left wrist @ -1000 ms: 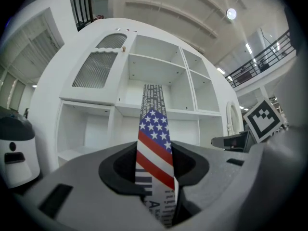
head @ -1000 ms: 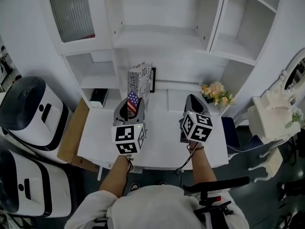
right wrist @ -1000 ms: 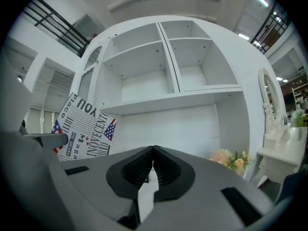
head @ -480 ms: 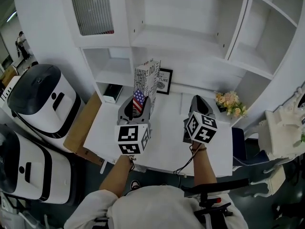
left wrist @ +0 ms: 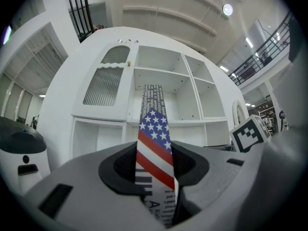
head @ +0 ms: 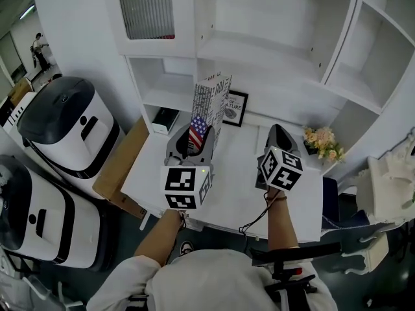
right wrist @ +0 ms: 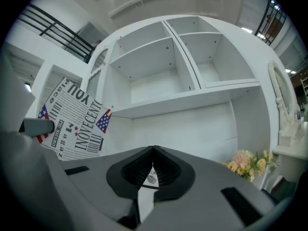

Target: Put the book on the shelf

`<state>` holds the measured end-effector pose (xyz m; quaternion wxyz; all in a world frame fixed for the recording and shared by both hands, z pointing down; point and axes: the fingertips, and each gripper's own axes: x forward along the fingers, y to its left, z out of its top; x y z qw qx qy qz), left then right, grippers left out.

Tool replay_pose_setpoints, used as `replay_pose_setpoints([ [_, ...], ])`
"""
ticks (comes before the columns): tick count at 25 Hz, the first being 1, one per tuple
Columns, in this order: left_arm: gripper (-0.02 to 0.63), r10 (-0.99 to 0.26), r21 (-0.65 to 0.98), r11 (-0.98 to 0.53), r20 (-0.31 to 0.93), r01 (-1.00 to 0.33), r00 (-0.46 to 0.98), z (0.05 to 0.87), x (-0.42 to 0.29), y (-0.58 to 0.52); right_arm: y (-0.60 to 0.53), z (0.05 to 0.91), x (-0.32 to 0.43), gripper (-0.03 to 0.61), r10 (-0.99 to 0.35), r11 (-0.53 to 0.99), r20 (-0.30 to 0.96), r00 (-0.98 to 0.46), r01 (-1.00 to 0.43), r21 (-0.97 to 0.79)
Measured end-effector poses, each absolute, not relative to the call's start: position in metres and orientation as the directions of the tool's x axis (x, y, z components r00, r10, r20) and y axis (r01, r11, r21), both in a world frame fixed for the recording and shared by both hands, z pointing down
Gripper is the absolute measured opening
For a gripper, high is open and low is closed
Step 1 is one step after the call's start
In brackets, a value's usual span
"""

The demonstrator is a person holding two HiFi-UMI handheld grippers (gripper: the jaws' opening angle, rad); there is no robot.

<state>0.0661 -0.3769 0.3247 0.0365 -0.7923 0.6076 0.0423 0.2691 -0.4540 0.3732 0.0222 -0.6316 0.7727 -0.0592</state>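
White shelf unit (head: 272, 47) behind tabletop (head: 227, 193): book (head: 211, 99), gripped upright in left claw (head: 196, 140), has been raised and carried toward the tabletop's back edge; shelving judged next. Right claw (head: 277, 133) closed, empty.

1. The head view looked steeply down from above the person onto the desk (head: 233, 180) and the shelf unit (head: 259, 50) behind its far edge.
2. The left gripper view looked out over its own jaws at that shelf unit.
3. The right gripper view did likewise from beside it; all three shared the book (head: 211, 99) and shelves.
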Motion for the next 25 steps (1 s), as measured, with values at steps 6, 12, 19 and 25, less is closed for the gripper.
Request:
replay_pose_setpoints([
  [6,0.161,-0.954,-0.033,-0.263,-0.143,-0.964,0.265,0.292,0.068,-0.369,-0.452,0.375,0.264,0.021,-0.978,0.193,0.05,-0.201,-0.973,-0.126],
  [12,0.161,-0.942,-0.025,-0.282,-0.184,-0.959,0.282,0.262,0.068,-0.364,-0.449,0.372,0.269,0.021,-0.982,0.177,0.048,-0.184,-0.977,-0.122],
  [19,0.161,-0.927,-0.029,-0.286,-0.243,-0.958,0.284,0.224,0.064,-0.361,-0.446,0.365,0.277,0.021,-0.987,0.154,0.034,-0.159,-0.981,-0.116],
  [25,0.161,-0.912,-0.055,-0.277,-0.299,-0.959,0.281,0.191,0.063,-0.363,-0.446,0.354,0.281,0.021,-0.988,0.149,0.019,-0.153,-0.982,-0.119],
])
